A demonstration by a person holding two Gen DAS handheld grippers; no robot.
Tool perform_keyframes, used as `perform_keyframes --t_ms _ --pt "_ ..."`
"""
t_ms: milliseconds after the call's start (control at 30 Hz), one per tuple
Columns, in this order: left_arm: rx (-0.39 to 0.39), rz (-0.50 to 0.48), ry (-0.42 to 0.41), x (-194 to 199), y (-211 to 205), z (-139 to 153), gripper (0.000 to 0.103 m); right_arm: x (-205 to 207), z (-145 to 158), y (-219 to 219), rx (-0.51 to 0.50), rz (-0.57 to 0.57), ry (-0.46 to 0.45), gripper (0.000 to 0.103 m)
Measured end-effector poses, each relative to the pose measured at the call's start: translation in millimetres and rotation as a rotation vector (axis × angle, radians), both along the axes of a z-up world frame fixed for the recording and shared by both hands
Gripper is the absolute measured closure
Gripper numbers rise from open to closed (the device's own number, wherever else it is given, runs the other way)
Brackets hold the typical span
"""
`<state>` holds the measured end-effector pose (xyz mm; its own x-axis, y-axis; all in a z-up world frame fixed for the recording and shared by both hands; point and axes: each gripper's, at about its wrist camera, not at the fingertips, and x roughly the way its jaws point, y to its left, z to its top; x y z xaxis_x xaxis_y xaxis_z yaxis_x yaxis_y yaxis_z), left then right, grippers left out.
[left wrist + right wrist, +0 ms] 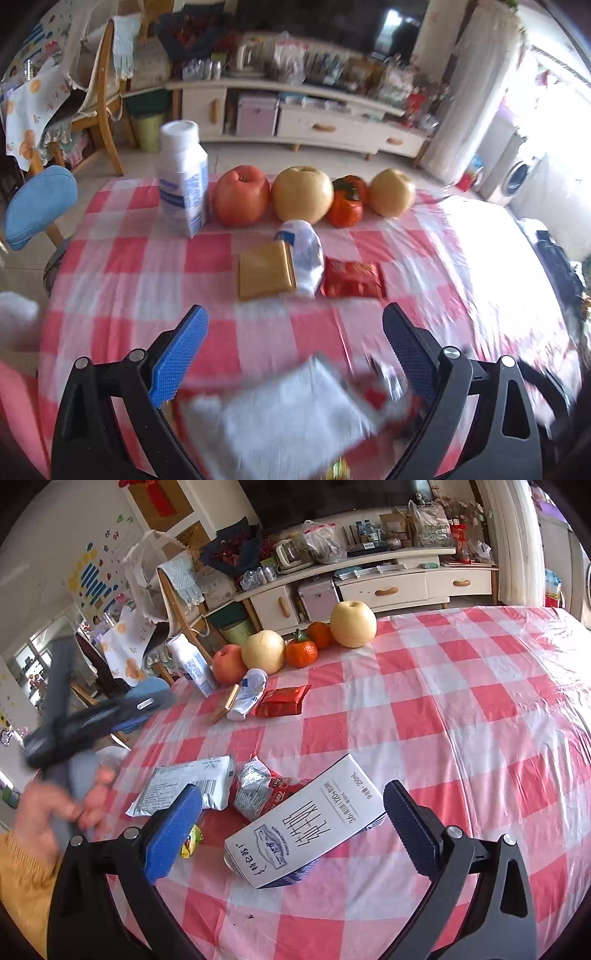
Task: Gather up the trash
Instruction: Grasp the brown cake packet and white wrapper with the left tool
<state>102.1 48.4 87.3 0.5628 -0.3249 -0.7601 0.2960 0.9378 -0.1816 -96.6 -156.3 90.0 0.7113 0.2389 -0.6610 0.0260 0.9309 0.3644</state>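
Note:
My right gripper (293,805) is open just above a white milk carton (306,823) lying on its side on the checked table. Beside the carton lie a crumpled silver-red wrapper (258,788), a white flat packet (188,788) and a small yellow-green candy wrapper (192,842). My left gripper (295,332) is open and empty above the white packet (284,417), which is blurred. Farther on lie a gold box (264,271), a crushed white-blue packet (304,258) and a red packet (352,278). The left gripper also shows blurred in the right wrist view (92,716).
A white bottle (183,181) stands at the far left of the table (461,738). A red apple (242,195), two yellow pears (303,194), and two oranges (347,201) line the far edge. A blue stool (37,206) and a wooden chair (99,103) stand beyond.

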Motion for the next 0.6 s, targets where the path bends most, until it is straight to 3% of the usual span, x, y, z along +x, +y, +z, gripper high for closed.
perform_keyframes --t_ms 267,500,600 --pt "0.062 0.102 0.136 82.6 -36.5 -42.3 0.017 4.4 -1.9 -11.3 0.027 0.008 -0.004 0.004" --pt "0.126 0.108 0.182 110.7 -56.2 -67.5 0.02 10.8 -6.8 -17.6 0.056 0.022 0.01 0.004" --pt "0.176 0.086 0.154 109.3 -66.5 -69.5 0.021 12.8 -7.9 -19.6 0.06 0.017 0.014 0.004"
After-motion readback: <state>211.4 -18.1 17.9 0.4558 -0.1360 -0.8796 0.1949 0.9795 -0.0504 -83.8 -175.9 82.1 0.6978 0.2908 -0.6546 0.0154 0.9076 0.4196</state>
